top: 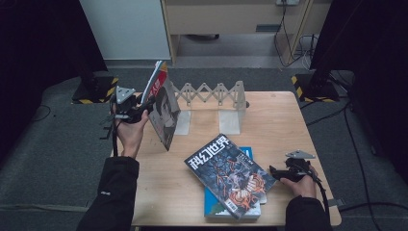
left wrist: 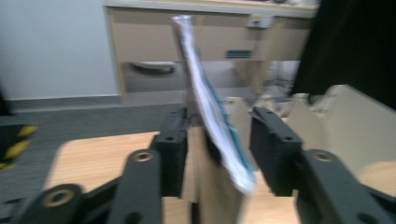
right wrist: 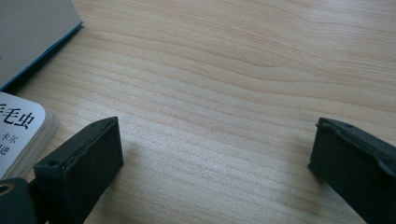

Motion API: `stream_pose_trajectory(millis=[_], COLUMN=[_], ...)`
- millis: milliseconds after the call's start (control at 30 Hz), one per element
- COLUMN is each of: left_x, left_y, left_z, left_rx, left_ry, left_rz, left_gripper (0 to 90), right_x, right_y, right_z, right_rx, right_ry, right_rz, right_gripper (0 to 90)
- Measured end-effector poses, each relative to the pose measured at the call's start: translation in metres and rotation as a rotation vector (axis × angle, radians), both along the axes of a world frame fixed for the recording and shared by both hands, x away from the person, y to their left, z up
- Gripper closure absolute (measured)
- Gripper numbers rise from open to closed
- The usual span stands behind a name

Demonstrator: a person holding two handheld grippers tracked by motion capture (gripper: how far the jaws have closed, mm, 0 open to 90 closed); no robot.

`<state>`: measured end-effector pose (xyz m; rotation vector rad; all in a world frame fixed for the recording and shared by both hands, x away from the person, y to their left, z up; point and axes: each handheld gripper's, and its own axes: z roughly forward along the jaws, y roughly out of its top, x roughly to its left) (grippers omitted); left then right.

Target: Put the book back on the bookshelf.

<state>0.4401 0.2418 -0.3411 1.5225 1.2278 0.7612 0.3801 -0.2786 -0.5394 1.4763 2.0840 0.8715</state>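
Grey carpet surrounds a pale wooden worktop (top: 284, 120) in the high view, with an expanding bookend rack (top: 211, 98) standing at its far edge. The left hand-held gripper (top: 139, 107) holds a magazine (top: 163, 108) upright and tilted, raised off the wood; the rack's nearest slot lies just beyond and to that gripper's right. Two more items remain flat on the wood: a science-fiction magazine (top: 231, 173) on top of a blue-edged book (top: 226, 207), both just to the left of the right hand-held gripper (top: 276, 172), which rests low on the worktop

From the left gripper view, the left hand-held gripper (left wrist: 219, 154) has the magazine (left wrist: 205, 102) standing edge-on between its jaws; they look clamped on it, though blur makes the contact hard to judge. Cream rack plates (left wrist: 345, 121) rise ahead and to the right

Along the right gripper view, the right hand-held gripper (right wrist: 215, 154) has its jaws wide apart over bare wood, holding nothing; the book (right wrist: 32, 32) and a magazine corner (right wrist: 18, 130) lie to its left

My reading: one item is lifted but not yet slotted, and two are untouched, so most of the shelving is left
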Motion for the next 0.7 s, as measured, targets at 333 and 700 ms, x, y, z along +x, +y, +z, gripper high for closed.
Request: stream_pose_trajectory(millis=[333,700], left_x=[-0.024,-0.053], left_y=[0.006,0.013], left_z=[0.000,-0.022], left_rx=[0.021,-0.028], left_ry=[0.010,0.044], left_rz=[-0.030,-0.085], left_gripper=[45.1,39.4], right_x=[0.000,0.001], right_y=[0.000,0.000], right_z=[0.000,0.000], right_rx=[0.000,0.002], right_ry=[0.008,0.011], right_rz=[0.011,0.010], right_gripper=[1.1,0.8])
